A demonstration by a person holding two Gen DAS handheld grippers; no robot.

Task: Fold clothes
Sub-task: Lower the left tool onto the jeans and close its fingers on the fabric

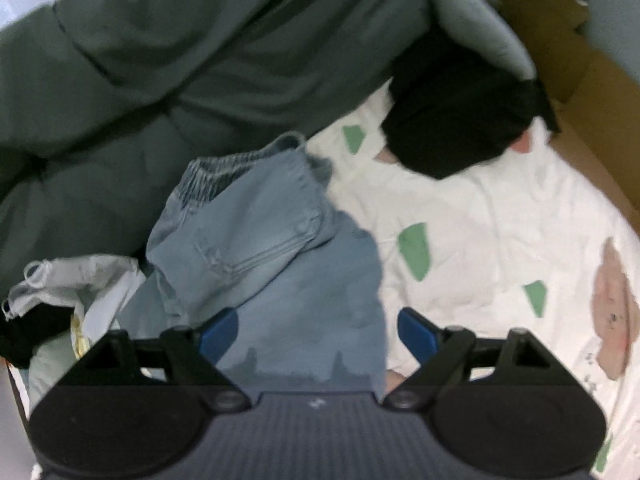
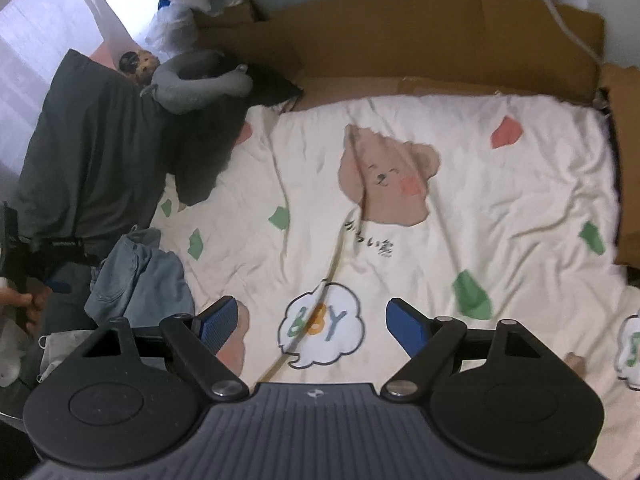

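Lying bunched and rumpled, the light-blue denim shorts (image 1: 256, 240) sit at the left edge of our bear-print bedsheet (image 2: 480, 200), elastic waistband uppermost, against a dark green duvet (image 1: 160, 60). We judge the folding incomplete: no flat, squared garment shows, and a black garment (image 1: 456, 128) lies crumpled farther up the sheet. Our left gripper (image 1: 318, 336) hovers over the denim, jaws spread wide, gripping nothing; whether it touches the cloth we cannot tell. Our right gripper (image 2: 312, 322) hangs equally wide apart above the bare sheet, empty.
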